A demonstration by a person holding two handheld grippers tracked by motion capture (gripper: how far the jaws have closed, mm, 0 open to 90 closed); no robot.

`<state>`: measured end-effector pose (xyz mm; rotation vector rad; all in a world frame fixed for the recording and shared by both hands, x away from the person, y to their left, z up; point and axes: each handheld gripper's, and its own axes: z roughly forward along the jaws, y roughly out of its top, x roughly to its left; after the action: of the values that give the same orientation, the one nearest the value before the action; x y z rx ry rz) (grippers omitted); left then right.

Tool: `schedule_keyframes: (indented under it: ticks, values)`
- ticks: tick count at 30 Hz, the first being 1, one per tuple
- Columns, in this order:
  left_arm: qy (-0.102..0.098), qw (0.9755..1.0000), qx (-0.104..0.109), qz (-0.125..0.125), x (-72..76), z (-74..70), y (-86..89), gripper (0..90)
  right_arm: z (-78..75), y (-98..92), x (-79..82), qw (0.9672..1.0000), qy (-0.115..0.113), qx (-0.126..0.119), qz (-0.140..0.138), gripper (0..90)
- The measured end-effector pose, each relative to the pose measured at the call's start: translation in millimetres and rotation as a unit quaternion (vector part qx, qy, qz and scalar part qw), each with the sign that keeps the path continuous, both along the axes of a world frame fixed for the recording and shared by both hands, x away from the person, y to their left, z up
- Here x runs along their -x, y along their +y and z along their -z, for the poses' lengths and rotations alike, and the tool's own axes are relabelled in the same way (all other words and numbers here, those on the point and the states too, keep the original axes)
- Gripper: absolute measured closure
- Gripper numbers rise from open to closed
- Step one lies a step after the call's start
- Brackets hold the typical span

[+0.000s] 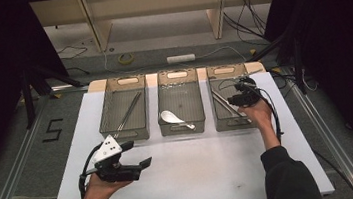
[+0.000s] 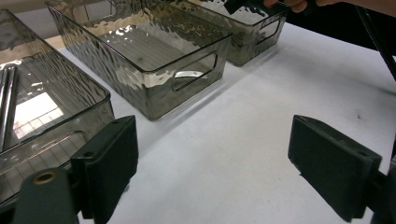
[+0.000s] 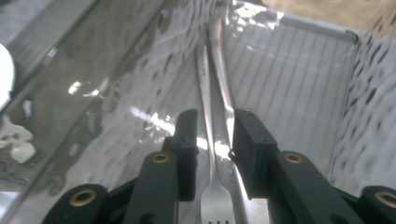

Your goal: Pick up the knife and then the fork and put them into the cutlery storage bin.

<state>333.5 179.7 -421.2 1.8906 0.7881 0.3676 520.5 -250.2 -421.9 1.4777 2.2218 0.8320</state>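
Right gripper view: right gripper (image 3: 212,140) jaws slightly parted over two forks (image 3: 219,93) (unclamped), bin wall (image 3: 364,102) near

White spoon (image 1: 173,118) in the middle bin (image 1: 183,128) — chopsticks (image 1: 129,114) in the left bin (image 1: 110,107).

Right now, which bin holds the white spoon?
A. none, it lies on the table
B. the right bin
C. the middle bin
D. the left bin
C: the white spoon lies at the front of the middle bin, while the left bin holds long metal sticks and the right bin holds metal cutlery.
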Motion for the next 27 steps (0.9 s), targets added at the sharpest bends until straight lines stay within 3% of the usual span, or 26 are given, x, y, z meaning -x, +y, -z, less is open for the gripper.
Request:
schedule_keyframes:
  ticks: [9, 14, 19, 27]
  values:
    - [0.0, 1.0, 0.001, 0.0, -0.3, -0.6, 0.8, 15.8, -9.7, 3.8, 12.2, 0.999, -0.019, -0.037, -0.014, 53.7]
    - [0.001, 1.0, 0.002, -0.001, -0.3, -0.6, 0.9, 15.7, -15.0, 6.8, 23.3, 0.997, -0.025, -0.067, -0.029, 42.8]
    - [0.002, 1.0, 0.003, -0.001, -0.2, -0.5, 0.5, 15.7, -21.0, 10.6, 40.2, 0.9941, -0.045, -0.09, -0.04, 36.0]
    - [0.001, 1.0, 0.003, -0.002, -0.3, -0.5, 1.0, 15.7, -25.7, 19.3, 67.5, 0.991, -0.068, -0.097, -0.061, 25.6]
